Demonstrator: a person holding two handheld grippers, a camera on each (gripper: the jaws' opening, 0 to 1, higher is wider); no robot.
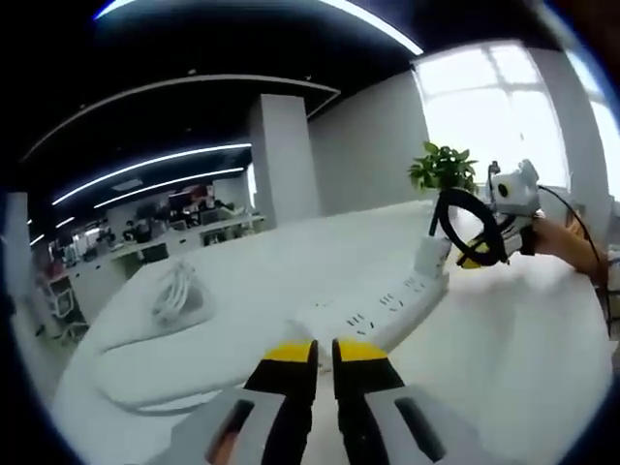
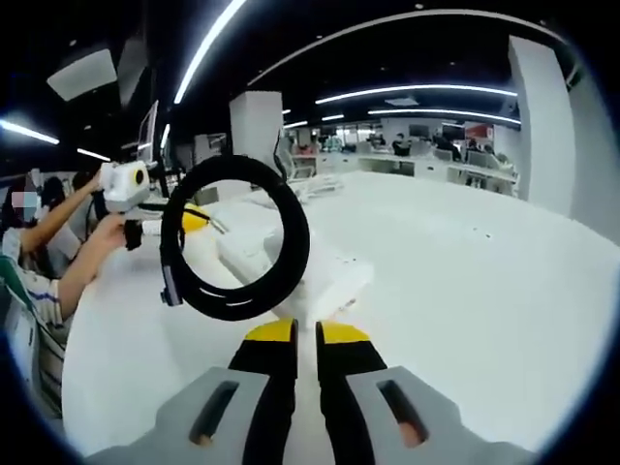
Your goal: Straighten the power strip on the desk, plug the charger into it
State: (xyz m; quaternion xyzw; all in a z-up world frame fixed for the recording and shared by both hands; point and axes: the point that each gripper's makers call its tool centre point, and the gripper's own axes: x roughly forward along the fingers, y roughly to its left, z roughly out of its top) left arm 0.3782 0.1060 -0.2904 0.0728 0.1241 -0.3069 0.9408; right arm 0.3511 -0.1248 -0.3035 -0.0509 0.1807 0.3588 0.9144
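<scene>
In the left gripper view a white power strip (image 1: 387, 302) lies flat on the white desk (image 1: 242, 291), running from my left gripper (image 1: 325, 347) toward the right. The left jaws stand almost together at the strip's near end, with nothing visible between them. My right gripper (image 1: 481, 254) comes in from the right, shut on a white charger (image 1: 432, 258) at the strip's far end, with its black coiled cable (image 1: 455, 208) looping up. In the right gripper view my right gripper (image 2: 308, 331) pinches the charger (image 2: 306, 306) against the power strip (image 2: 334, 271). The cable loop (image 2: 291, 237) stands in front, and the left gripper (image 2: 199, 221) is at the far end.
A bundle of white cable (image 1: 175, 294) lies on the desk at the left. A potted plant (image 1: 443, 167) stands at the desk's far edge by the window. A person's arm (image 2: 68, 257) reaches in at the left. Rows of office desks (image 2: 436, 160) fill the background.
</scene>
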